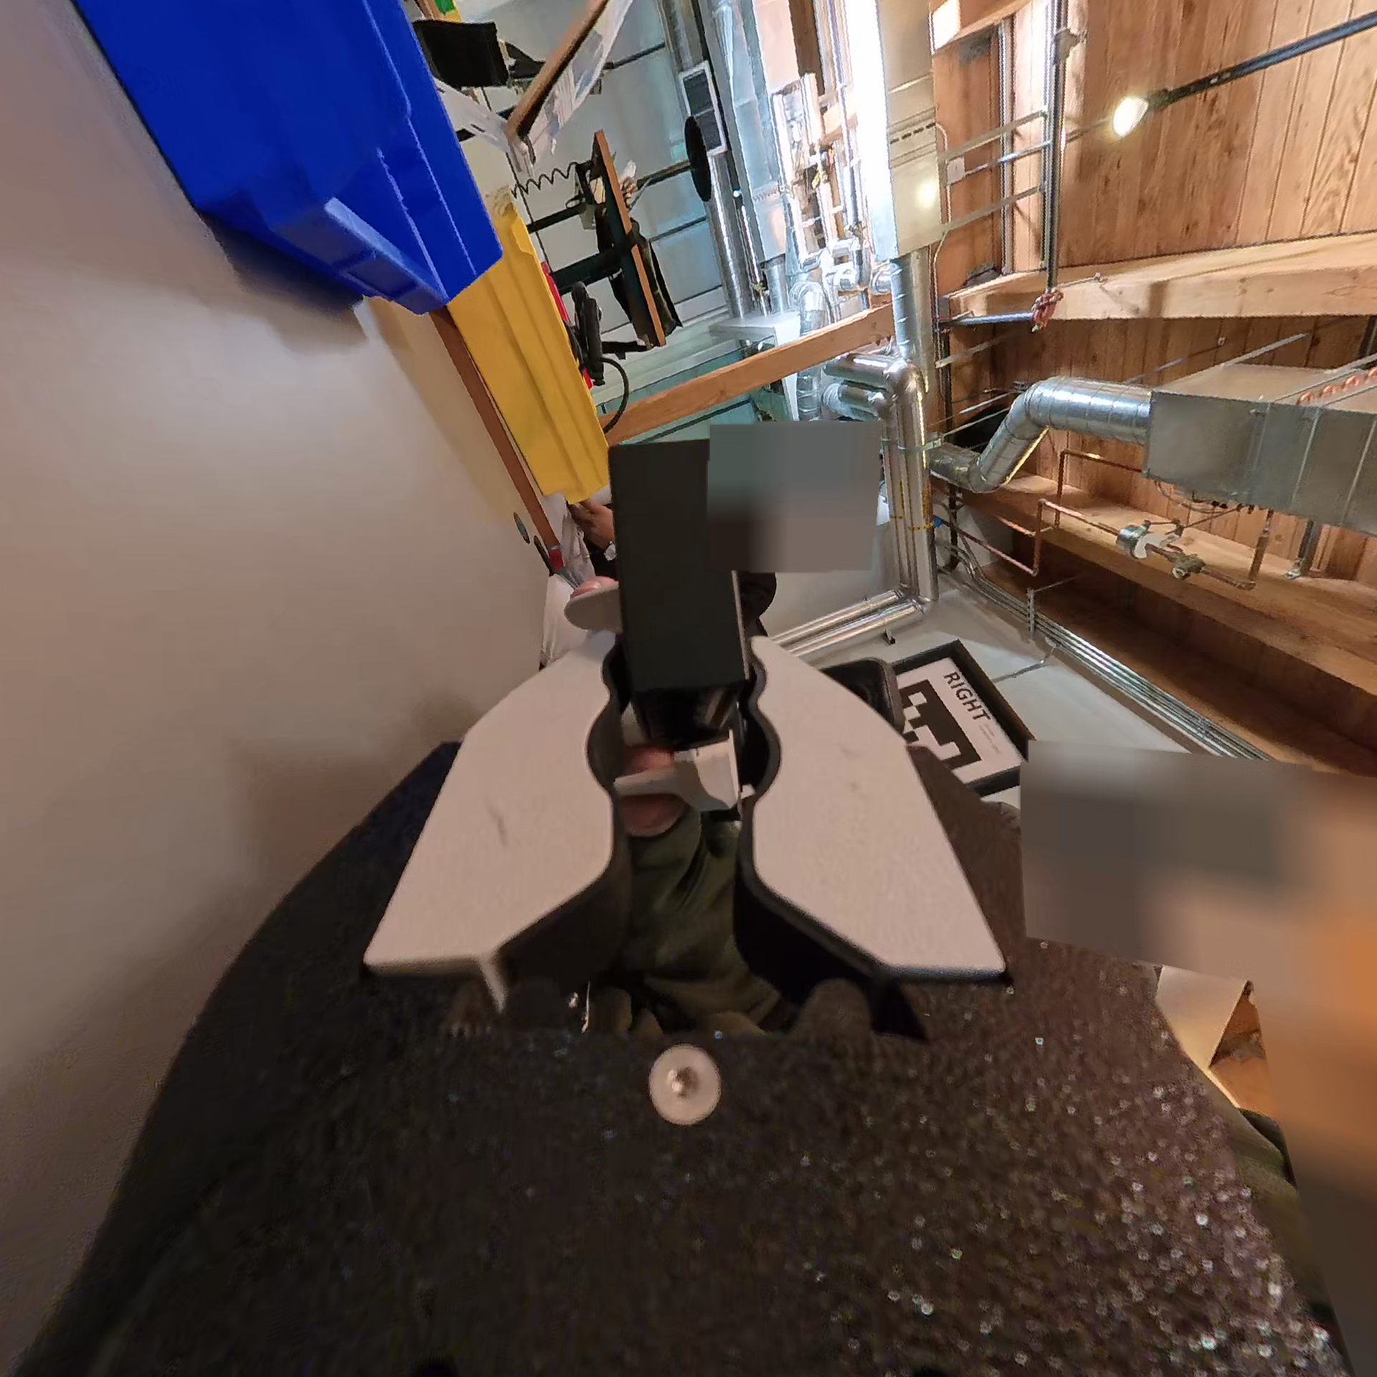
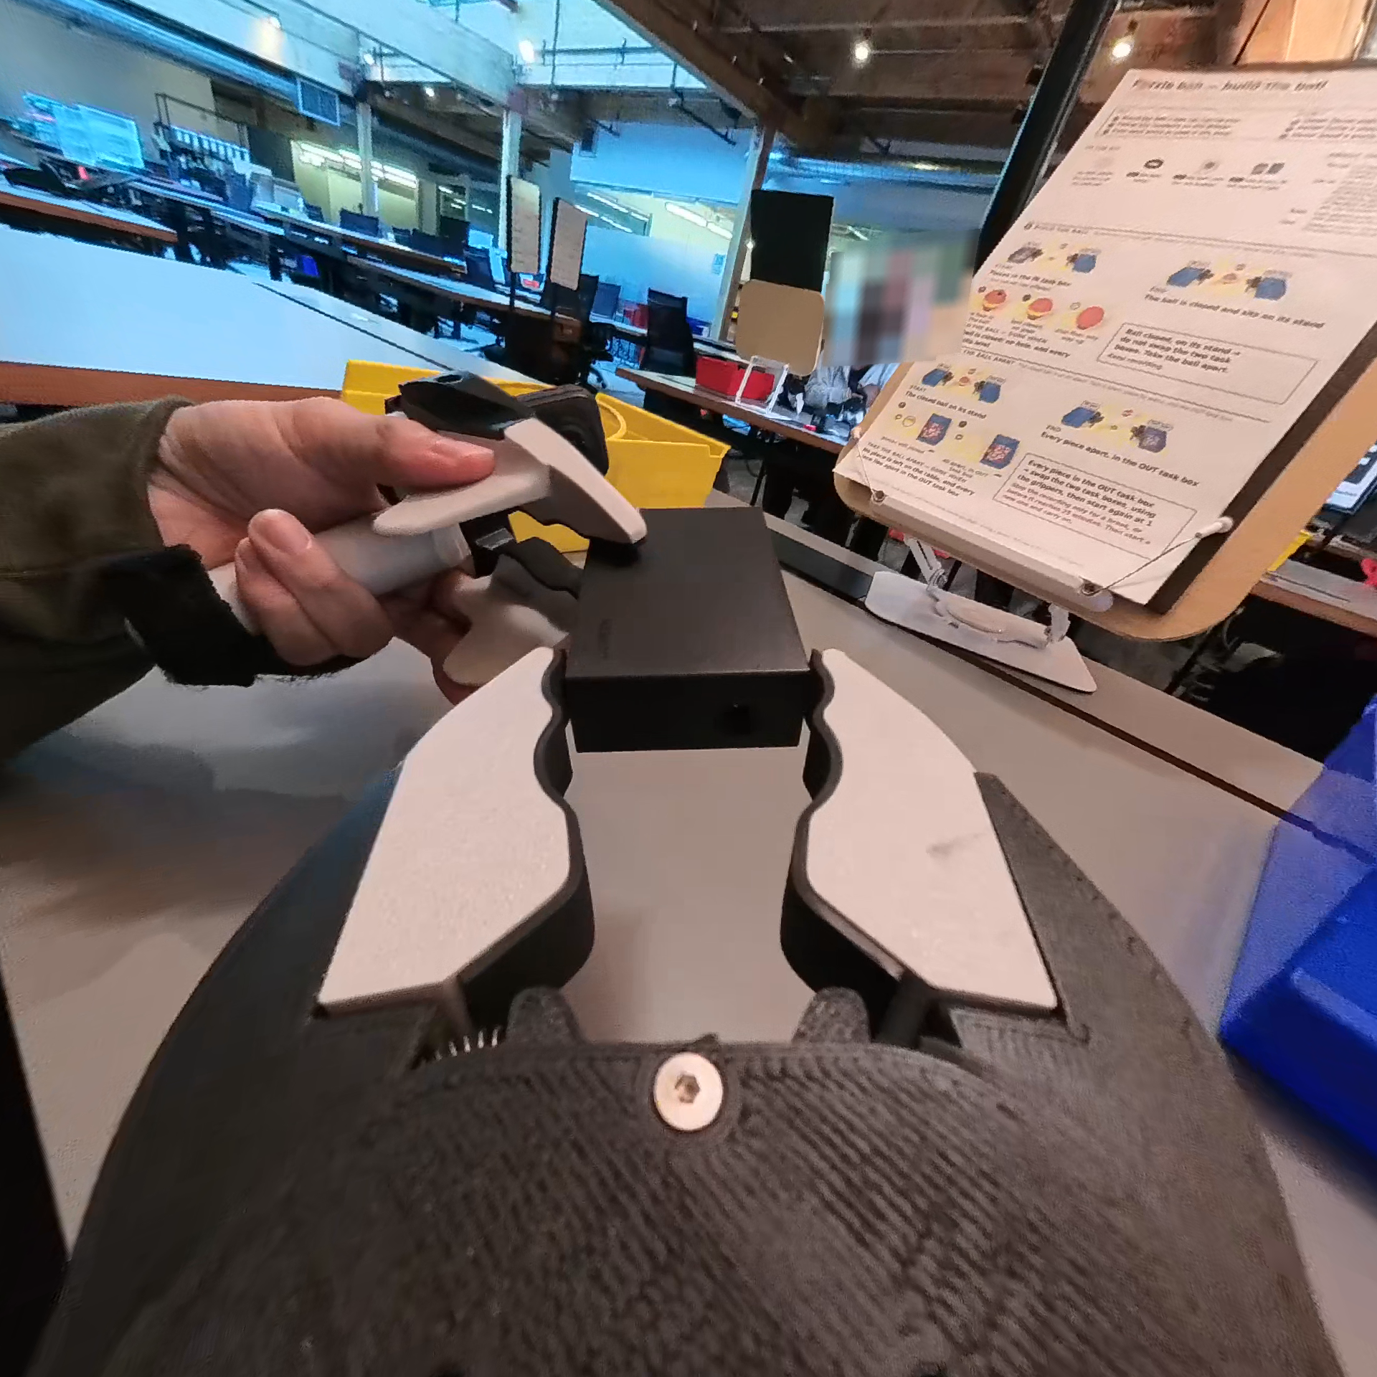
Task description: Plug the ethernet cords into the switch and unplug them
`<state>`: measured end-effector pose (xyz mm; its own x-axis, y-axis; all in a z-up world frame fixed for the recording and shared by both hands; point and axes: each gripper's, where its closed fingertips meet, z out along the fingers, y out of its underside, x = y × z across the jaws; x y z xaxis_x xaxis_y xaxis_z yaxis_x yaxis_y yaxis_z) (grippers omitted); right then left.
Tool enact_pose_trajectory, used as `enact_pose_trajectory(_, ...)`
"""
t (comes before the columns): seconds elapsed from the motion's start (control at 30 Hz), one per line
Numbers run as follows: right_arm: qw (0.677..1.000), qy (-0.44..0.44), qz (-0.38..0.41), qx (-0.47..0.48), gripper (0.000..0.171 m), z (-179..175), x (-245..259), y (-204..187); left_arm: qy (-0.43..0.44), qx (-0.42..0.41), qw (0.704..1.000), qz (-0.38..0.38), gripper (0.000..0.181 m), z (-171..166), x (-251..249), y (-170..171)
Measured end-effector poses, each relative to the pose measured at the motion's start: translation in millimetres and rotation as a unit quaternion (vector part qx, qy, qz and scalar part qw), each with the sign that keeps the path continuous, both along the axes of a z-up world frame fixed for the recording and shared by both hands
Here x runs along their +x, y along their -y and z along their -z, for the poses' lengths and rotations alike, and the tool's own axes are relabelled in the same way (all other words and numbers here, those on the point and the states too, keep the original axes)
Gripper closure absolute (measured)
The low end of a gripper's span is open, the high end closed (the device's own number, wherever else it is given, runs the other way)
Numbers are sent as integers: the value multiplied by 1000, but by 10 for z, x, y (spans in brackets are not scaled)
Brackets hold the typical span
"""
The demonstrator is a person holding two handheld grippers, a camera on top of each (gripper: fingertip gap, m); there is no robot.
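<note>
The switch (image 2: 685,618) is a plain black box held just above the grey table (image 2: 186,745). My right gripper (image 2: 685,700) has a finger against each side of the switch's near end. My left gripper (image 2: 589,566), held by a hand, clamps the switch's far left corner from above and below. In the left wrist view my left gripper (image 1: 682,663) is shut on one end of the switch (image 1: 670,566), and the right gripper's marker plate (image 1: 954,715) shows behind it. No ethernet cord shows in either view.
A yellow bin (image 2: 656,454) stands behind the switch and a blue bin (image 2: 1311,931) at the right edge. An instruction sheet on a tilted stand (image 2: 1118,335) is at the back right. Both bins show in the left wrist view: blue (image 1: 298,134), yellow (image 1: 536,372).
</note>
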<state>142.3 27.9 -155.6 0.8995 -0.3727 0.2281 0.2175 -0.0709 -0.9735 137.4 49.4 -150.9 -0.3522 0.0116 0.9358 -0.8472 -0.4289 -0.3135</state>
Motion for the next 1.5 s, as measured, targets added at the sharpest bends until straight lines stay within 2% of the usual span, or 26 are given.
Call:
enact_pose_trajectory(0.27,1000,6,26,10,110,16,70,-84,-8,0,1000,-24,155,20,68,-80)
enact_pose_trajectory(0.47,998,-57,20,16,110,147,89,-135,-3,62,997,-47,154,74,95,-129)
enact_pose_trajectory(0.53,998,-54,18,13,110,173,85,-137,1,85,995,-52,154,94,96,-134)
enact_pose_trajectory(0.87,1000,7,14,20,109,36,42,-145,-4,52,998,-27,155,60,73,-135)
enact_pose_trajectory(1.1,1000,-20,17,12,110,5,60,-173,-11,39,998,-42,154,24,90,-158)
enact_pose_trajectory(1.2,995,-74,5,63,110,-37,96,-151,9,36,998,-60,151,-36,113,-184)
enact_pose_trajectory(1.33,982,-148,22,113,110,58,280,38,44,86,989,-109,147,-53,169,-368)
enact_pose_trajectory(1.43,977,-162,36,130,110,93,386,131,96,137,974,-151,146,-203,161,-562)
enact_pose_trajectory(1.5,976,-161,39,142,110,77,412,148,125,199,956,-175,146,-237,143,-665)
